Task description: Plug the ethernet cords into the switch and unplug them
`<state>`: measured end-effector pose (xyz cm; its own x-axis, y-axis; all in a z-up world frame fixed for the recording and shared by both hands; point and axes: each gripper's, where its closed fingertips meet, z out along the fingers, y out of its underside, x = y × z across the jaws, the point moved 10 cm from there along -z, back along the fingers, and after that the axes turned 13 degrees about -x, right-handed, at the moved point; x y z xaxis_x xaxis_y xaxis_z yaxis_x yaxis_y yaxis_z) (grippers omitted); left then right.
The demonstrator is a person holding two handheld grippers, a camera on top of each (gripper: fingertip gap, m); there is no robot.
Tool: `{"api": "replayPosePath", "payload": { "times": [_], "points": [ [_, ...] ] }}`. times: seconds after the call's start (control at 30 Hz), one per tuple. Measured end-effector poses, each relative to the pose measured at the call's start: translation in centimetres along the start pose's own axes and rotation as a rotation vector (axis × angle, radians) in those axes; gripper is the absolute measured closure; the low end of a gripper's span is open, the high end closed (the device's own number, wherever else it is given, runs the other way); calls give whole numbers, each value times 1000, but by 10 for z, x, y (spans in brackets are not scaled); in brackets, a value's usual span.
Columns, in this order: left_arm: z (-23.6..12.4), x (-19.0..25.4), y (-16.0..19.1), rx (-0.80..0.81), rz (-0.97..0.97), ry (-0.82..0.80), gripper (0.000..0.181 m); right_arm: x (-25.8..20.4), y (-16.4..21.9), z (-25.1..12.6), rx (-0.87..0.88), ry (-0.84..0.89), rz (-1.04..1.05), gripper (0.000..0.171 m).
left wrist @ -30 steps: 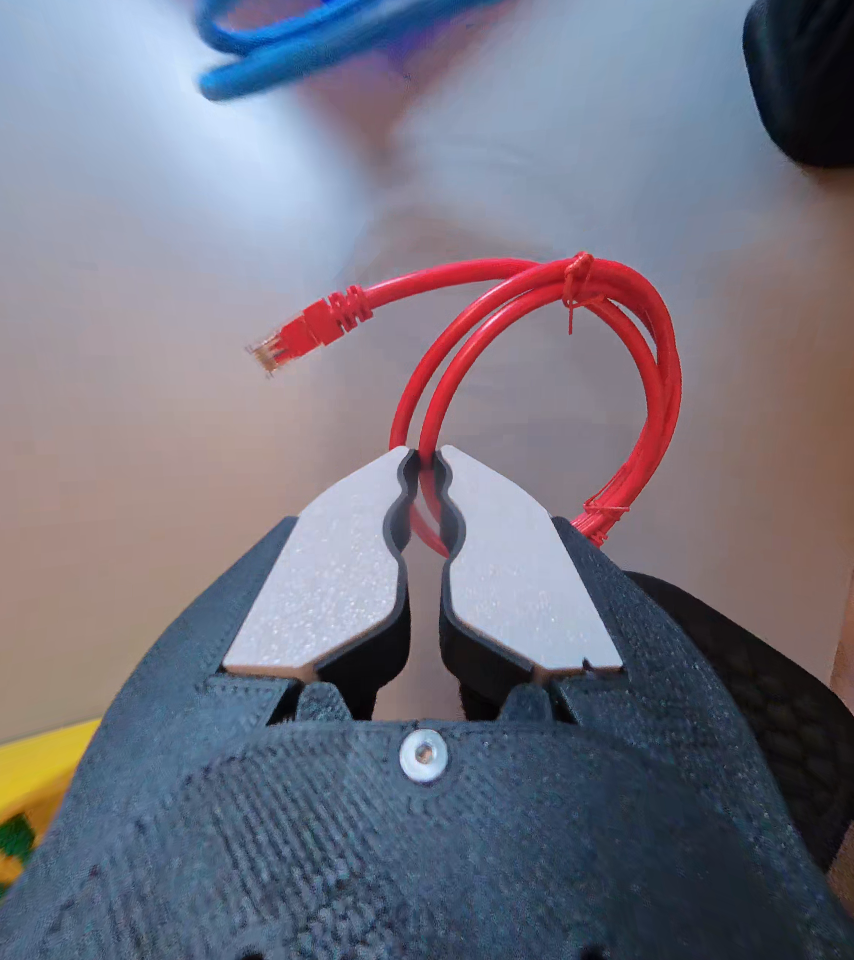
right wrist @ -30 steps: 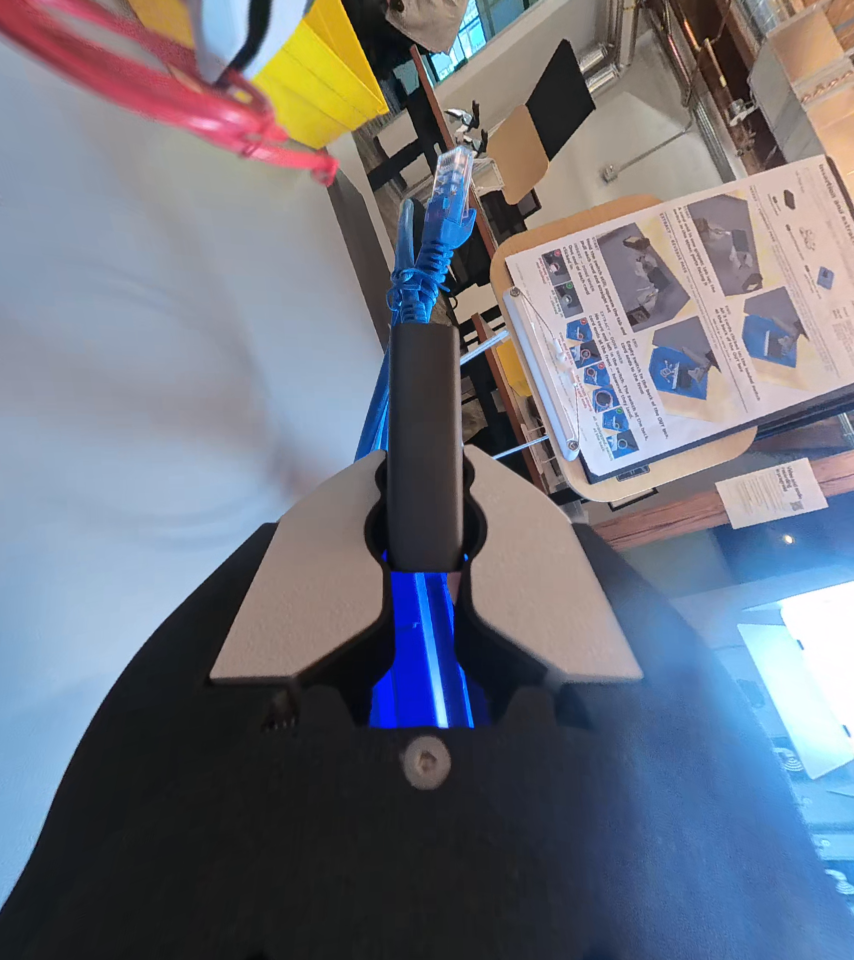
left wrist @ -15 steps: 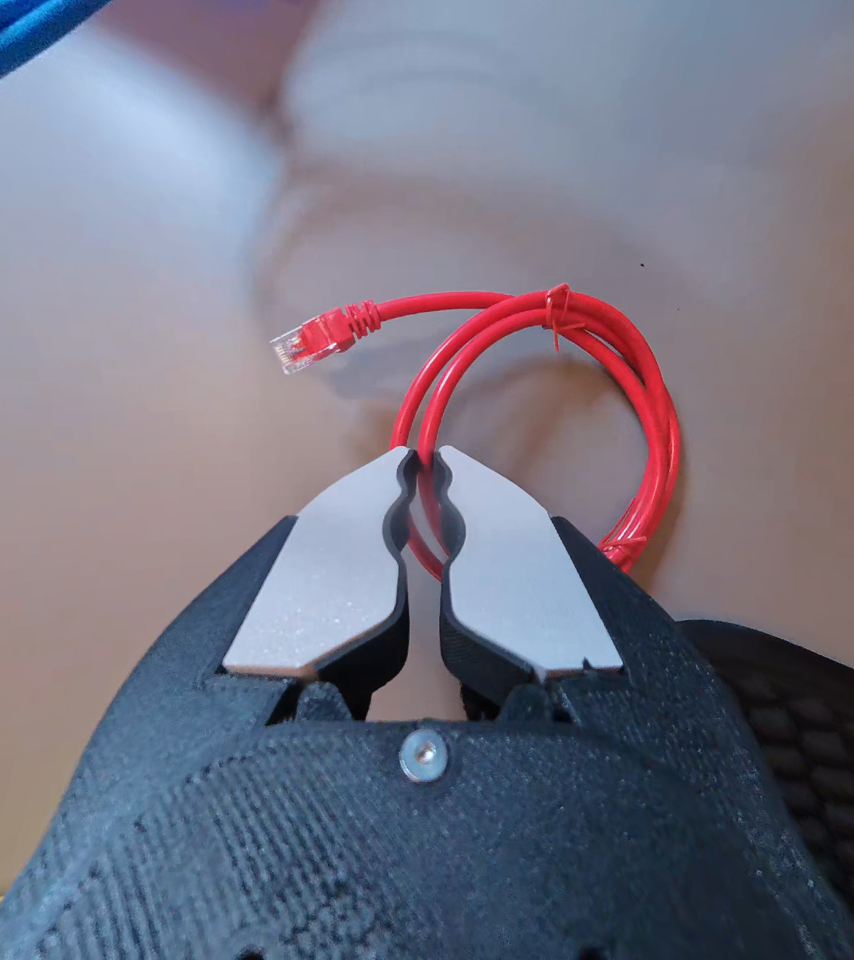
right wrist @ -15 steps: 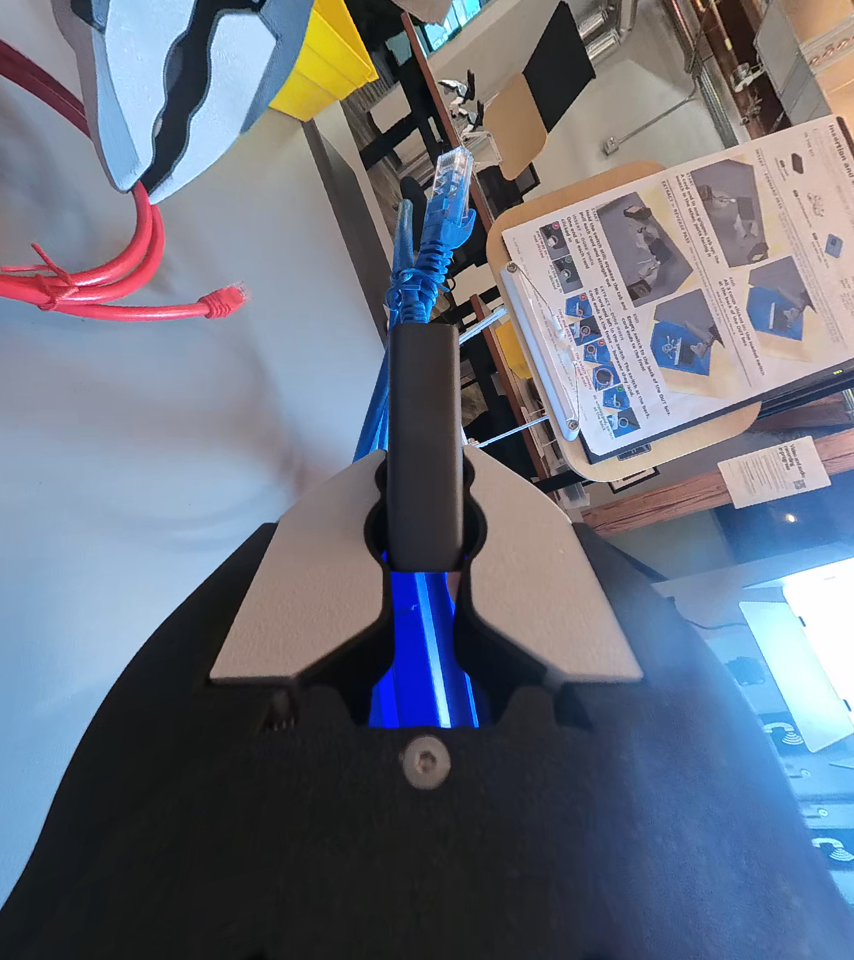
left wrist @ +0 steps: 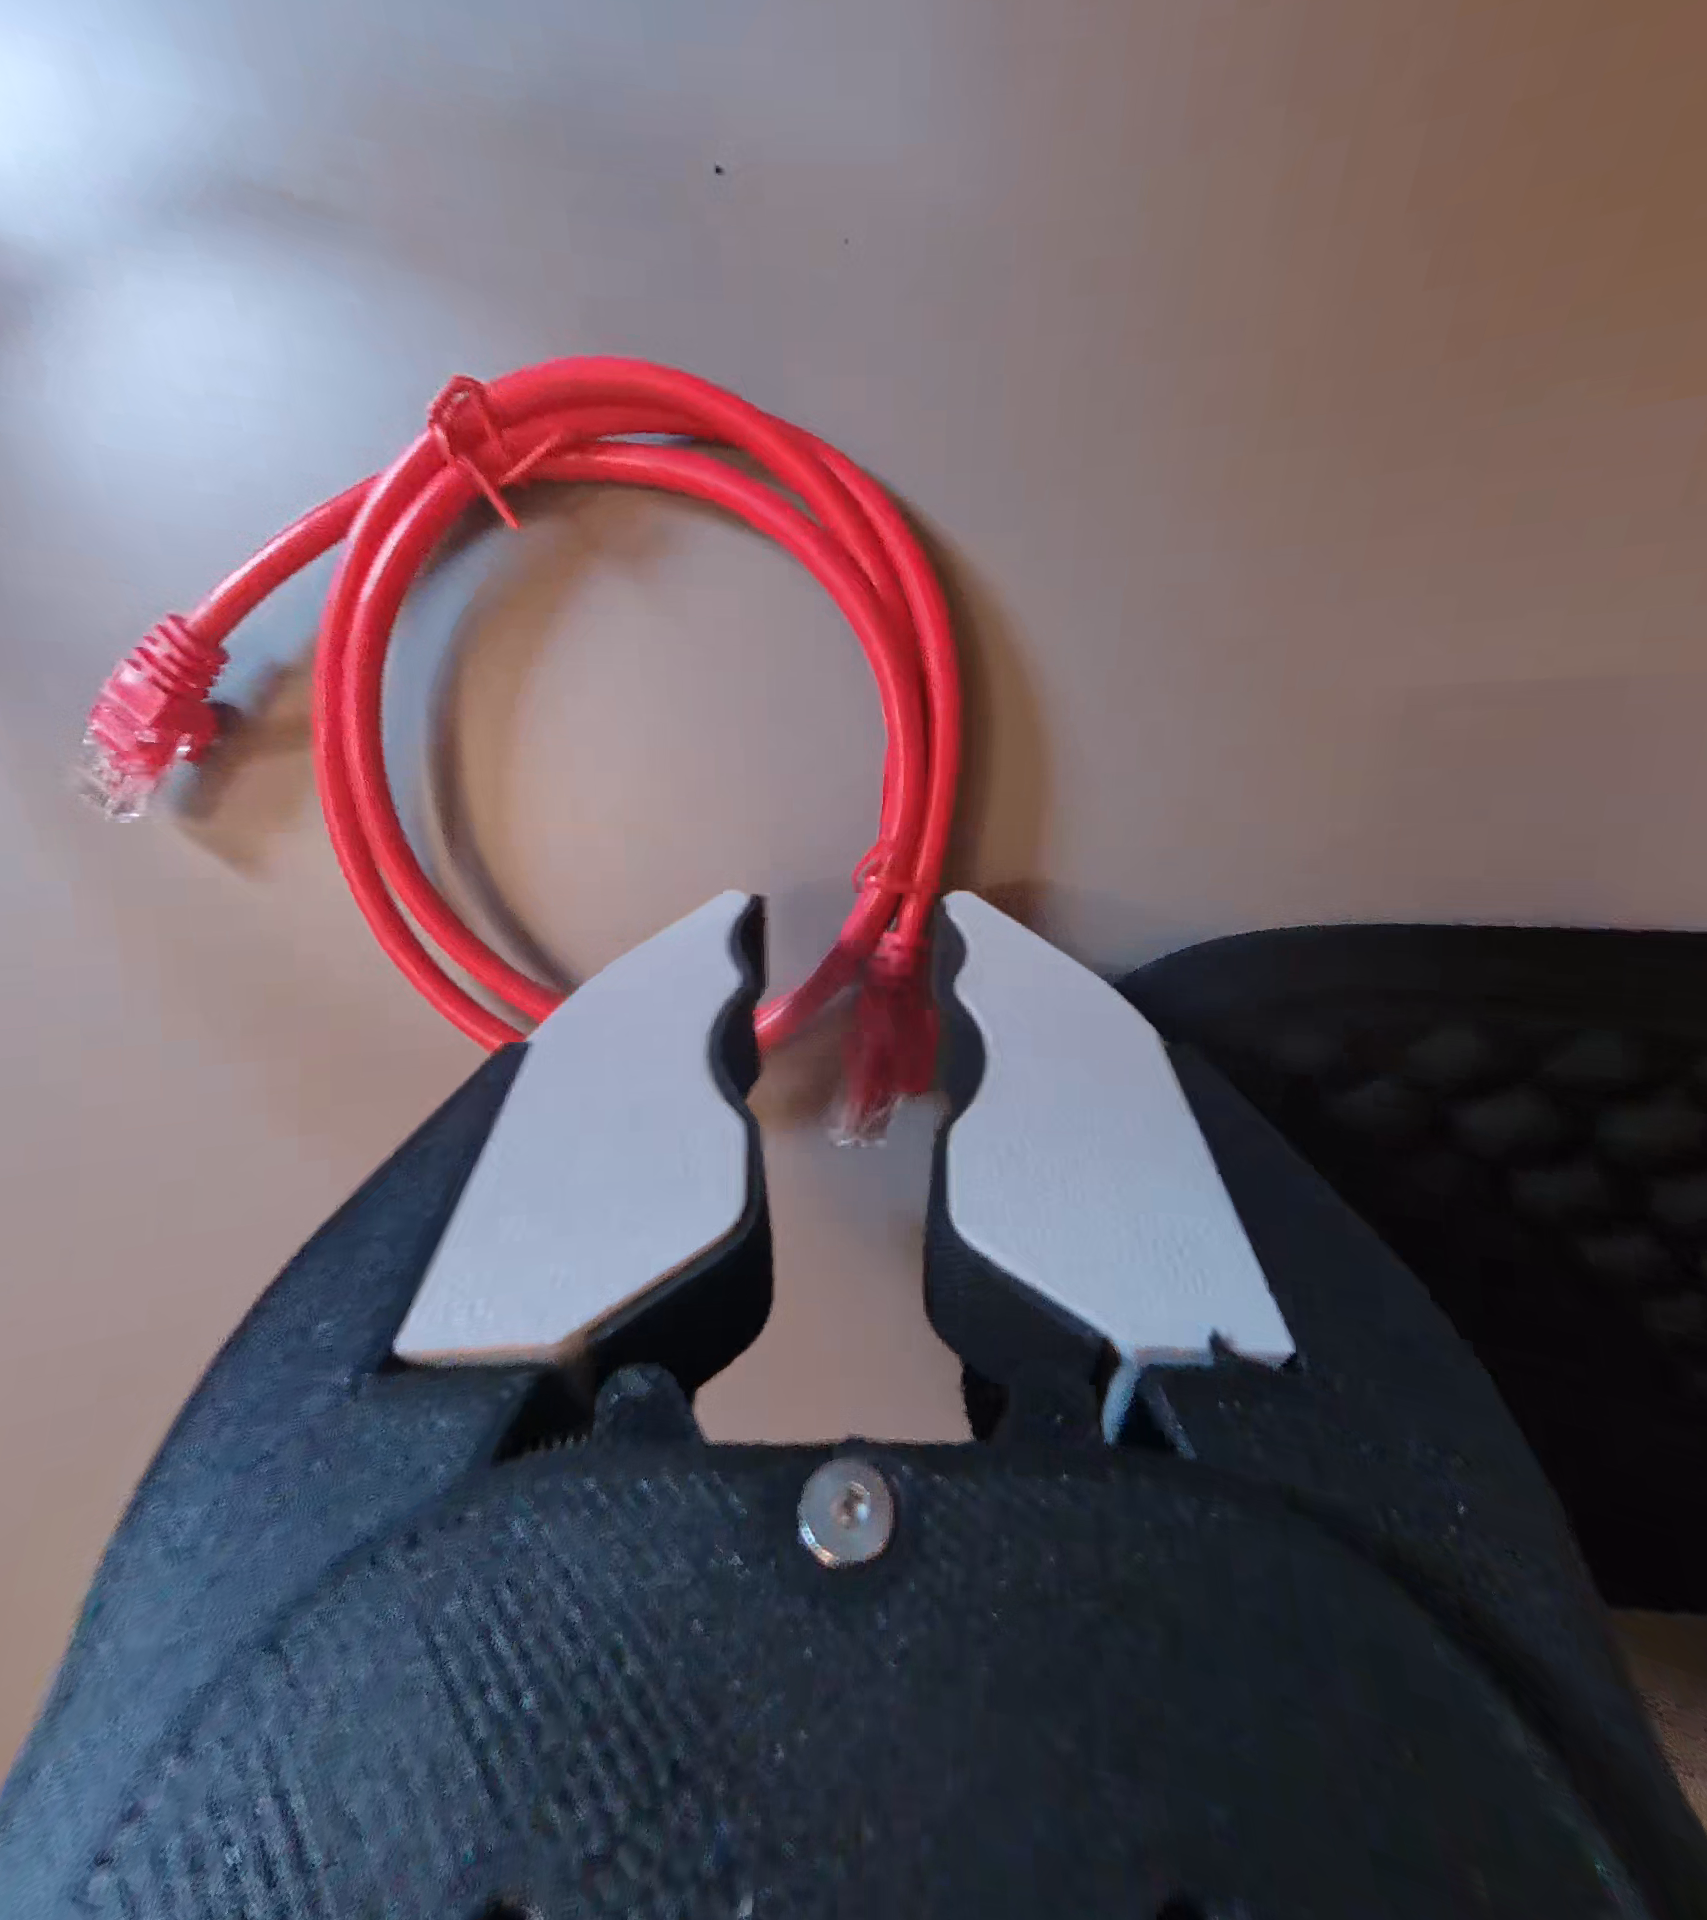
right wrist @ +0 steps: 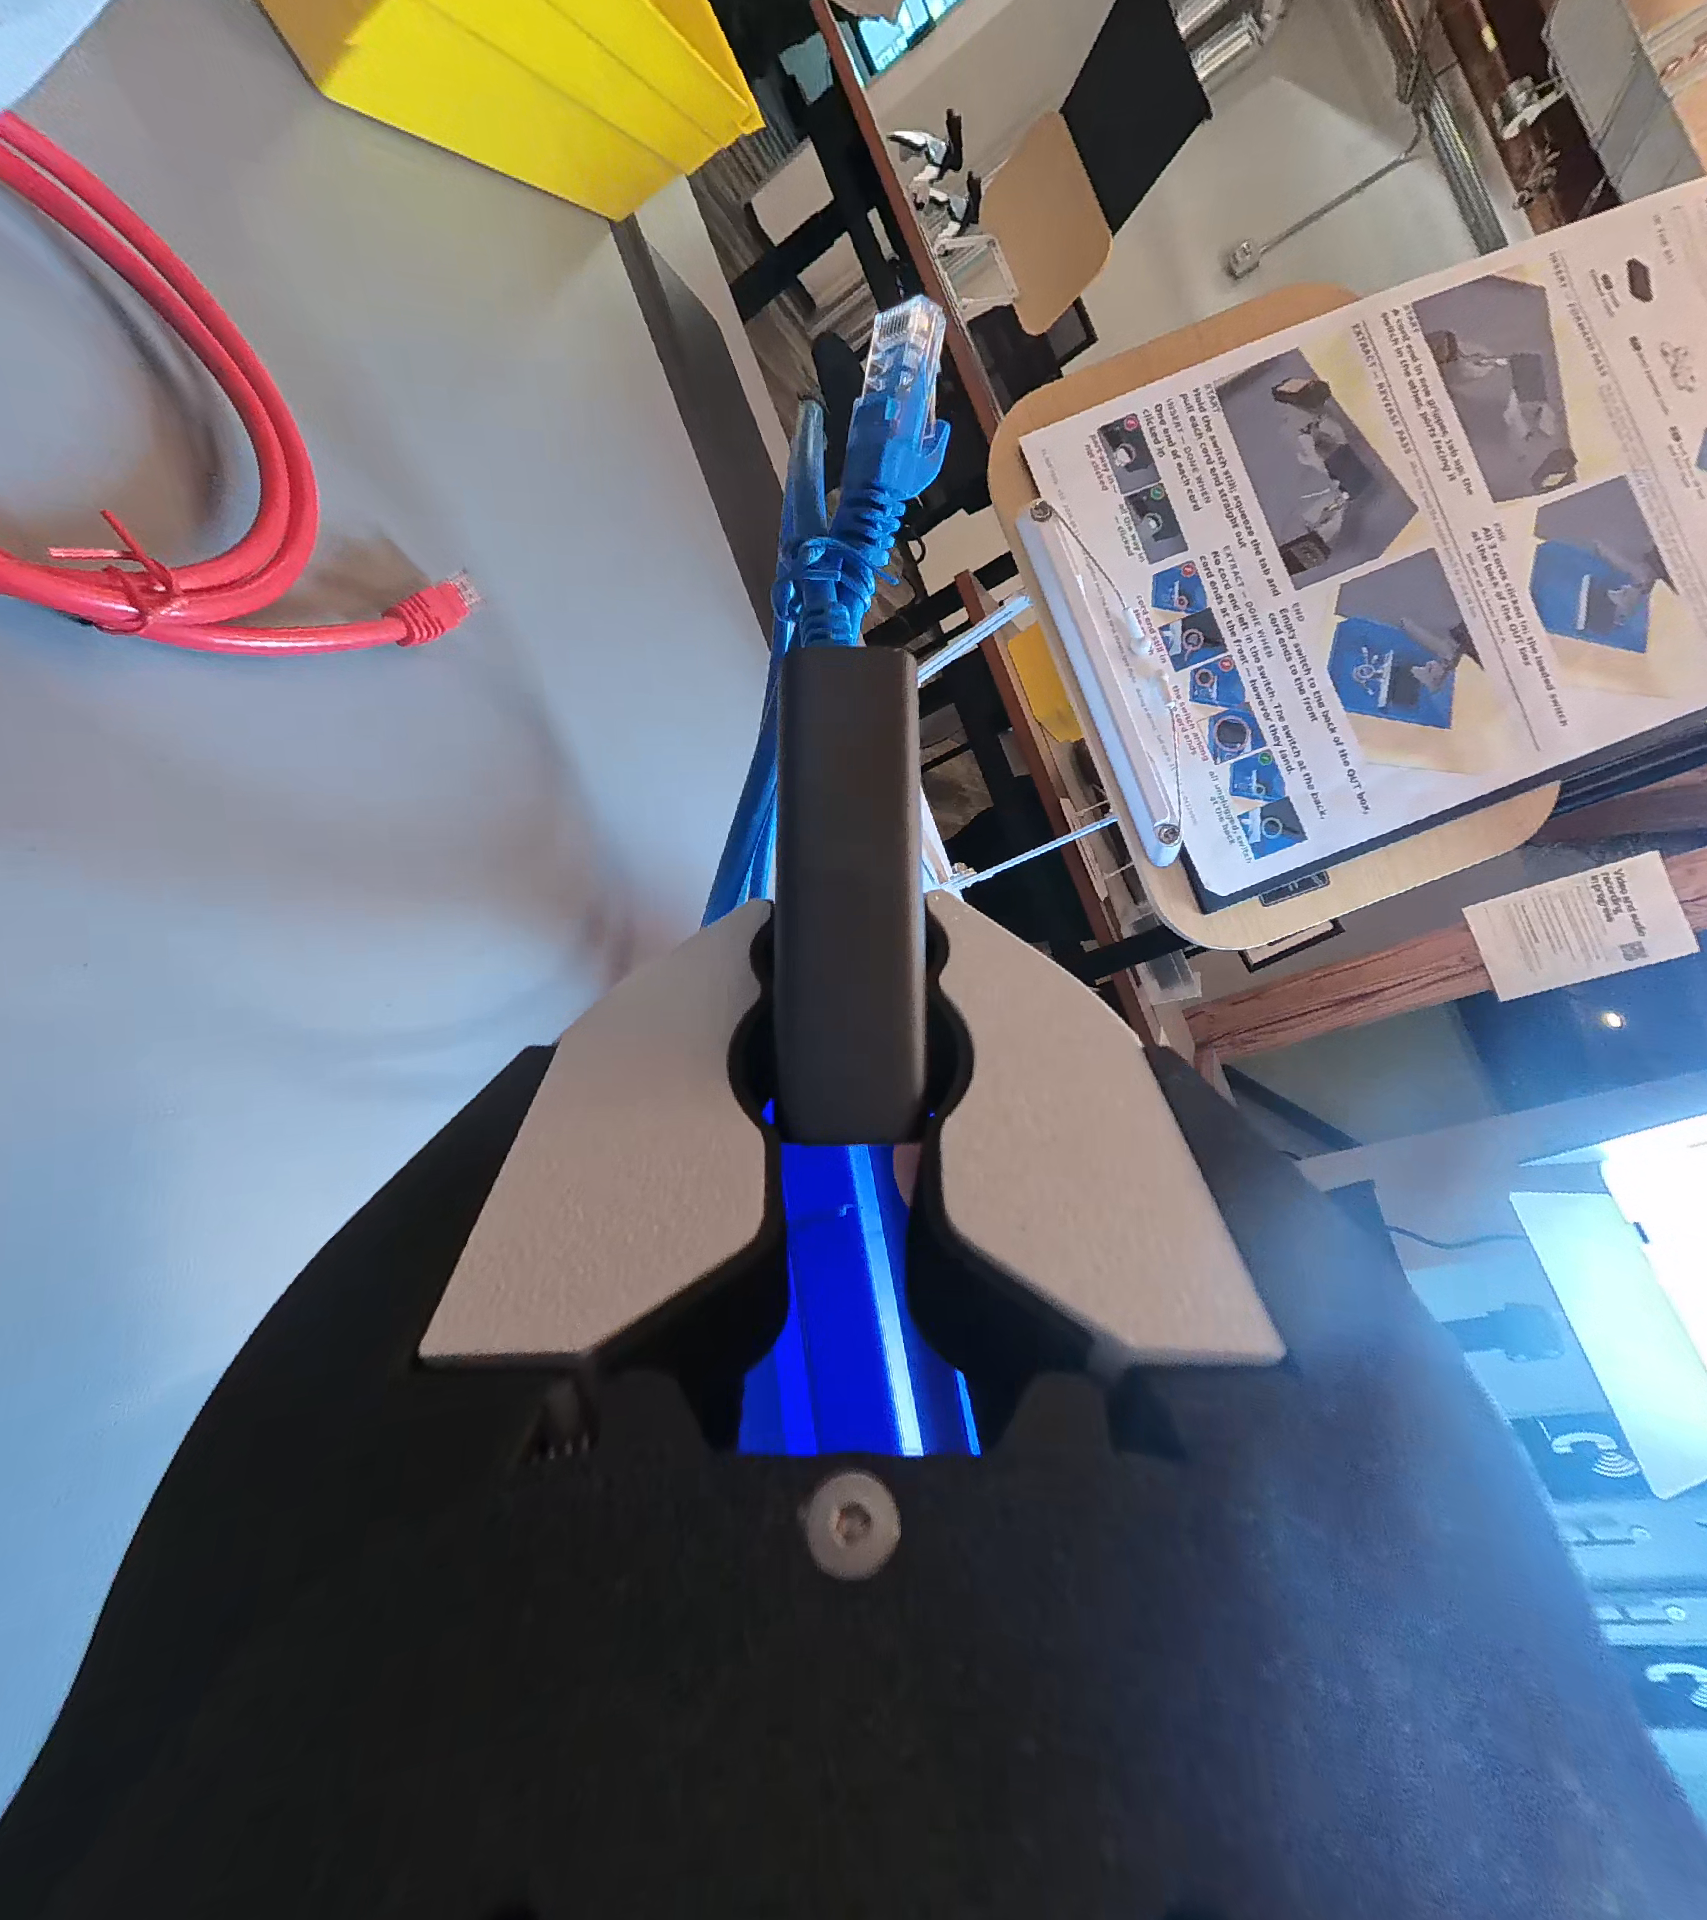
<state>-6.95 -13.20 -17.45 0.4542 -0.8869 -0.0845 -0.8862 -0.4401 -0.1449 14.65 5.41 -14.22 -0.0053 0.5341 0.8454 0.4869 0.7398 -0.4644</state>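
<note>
A coiled red ethernet cord (left wrist: pixel 890 623) lies flat on the pale table, tied with red twist ties. One plug (left wrist: pixel 142 717) points lower left, the other plug (left wrist: pixel 885 1049) lies between my left fingers. My left gripper (left wrist: pixel 854 914) is open just above the coil. The cord also shows in the right wrist view (right wrist: pixel 205 540). My right gripper (right wrist: pixel 849 914) is shut on a black switch (right wrist: pixel 849 883), held on edge. A blue ethernet cord (right wrist: pixel 870 499) runs along the switch, its clear plug (right wrist: pixel 901 353) sticking out past the far end.
A black mesh pad (left wrist: pixel 1514 1247) lies right of the left gripper. A yellow bin (right wrist: pixel 527 94) stands at the table's far edge. An instruction sheet on a wooden board (right wrist: pixel 1431 582) stands past the table edge (right wrist: pixel 662 312), with room furniture behind. The gap from one gripper's tips to the other's is roughly 25 cm.
My left gripper has opened and let go of the red cord, which now lies flat on the table. The right gripper still holds the switch, turned slightly.
</note>
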Motion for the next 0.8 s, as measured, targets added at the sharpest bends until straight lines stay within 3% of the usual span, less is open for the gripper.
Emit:
{"api": "replayPosePath", "payload": {
  "times": [0.03,0.07,0.13,0.2,0.27,0.37,0.5,0.57,0.7,0.8],
  "points": [
    [2,0,-3,-14,-11,9,164,0,0,0,-1,2,-1,149],
    [3,-2,-6,-20,-62,-3,164,0,0,-1,-1,6,0,149],
    [2,-13,-14,4,-336,-24,164,2,0,-1,-2,10,9,149],
    [-3,-16,-23,161,-522,29,159,4,2,0,-10,12,28,149],
    [-11,-13,-32,311,-549,89,154,7,5,0,-18,14,52,149],
    [-24,-12,-40,383,-470,71,153,12,10,-1,-25,20,87,148],
    [-14,-33,-41,126,-161,-289,149,17,13,-1,-31,29,117,148],
    [-2,-48,-45,-10,-9,-355,143,18,14,-1,-33,32,127,148],
    [12,-77,-60,-51,196,-251,136,21,17,-1,-34,31,148,148],
    [20,-99,-69,-85,198,-122,137,23,20,-1,-33,27,167,149]
  ]
}}
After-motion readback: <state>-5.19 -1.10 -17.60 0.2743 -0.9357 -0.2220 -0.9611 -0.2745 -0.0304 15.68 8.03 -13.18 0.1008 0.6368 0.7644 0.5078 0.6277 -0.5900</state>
